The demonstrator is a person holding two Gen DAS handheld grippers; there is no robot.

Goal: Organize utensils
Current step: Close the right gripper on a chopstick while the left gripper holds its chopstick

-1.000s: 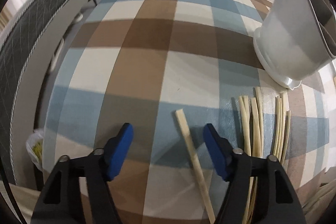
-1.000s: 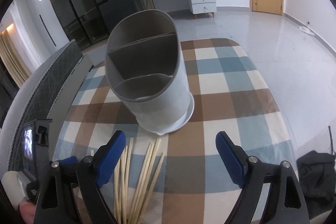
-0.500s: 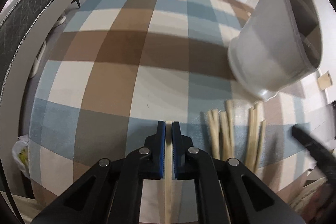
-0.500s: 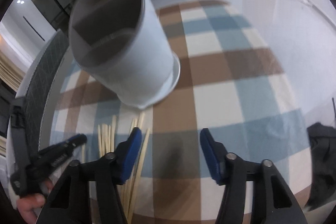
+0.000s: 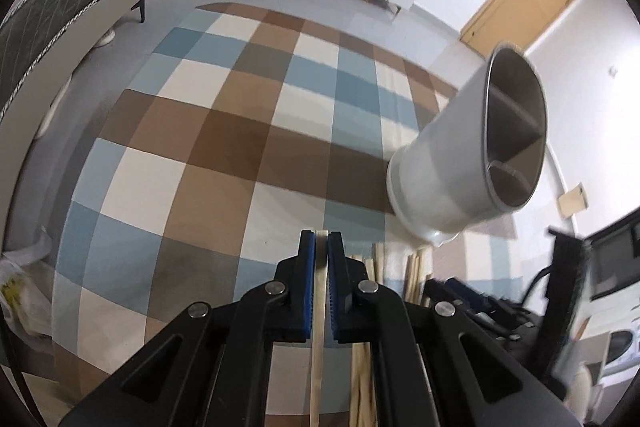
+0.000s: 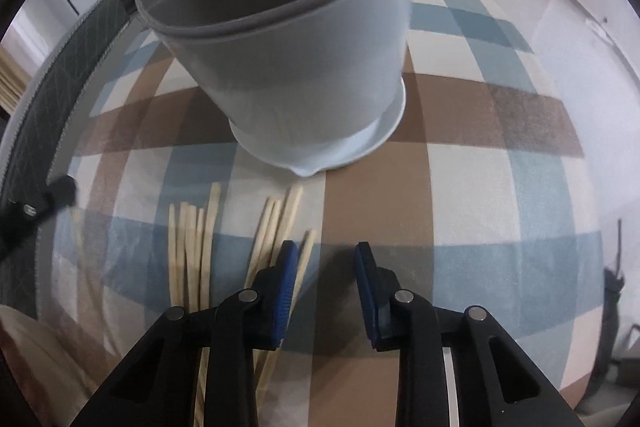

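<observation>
We see a pale grey utensil holder (image 6: 304,67) with inner dividers standing upright on its saucer-like base. Just before that base lie pale wooden chopsticks (image 6: 192,251) in two loose bunches. One more chopstick (image 5: 319,307), left of the holder, sits pinched between blue pads.

Matt woven checked tablecloth (image 6: 460,115), pale bare-wood chopsticks (image 6: 188,247), smooth matt plastic-looking holder (image 6: 304,67) w/ grey inside.

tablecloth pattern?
Brown, blue and cream checked tablecloth; clearest in the left wrist view.
</observation>
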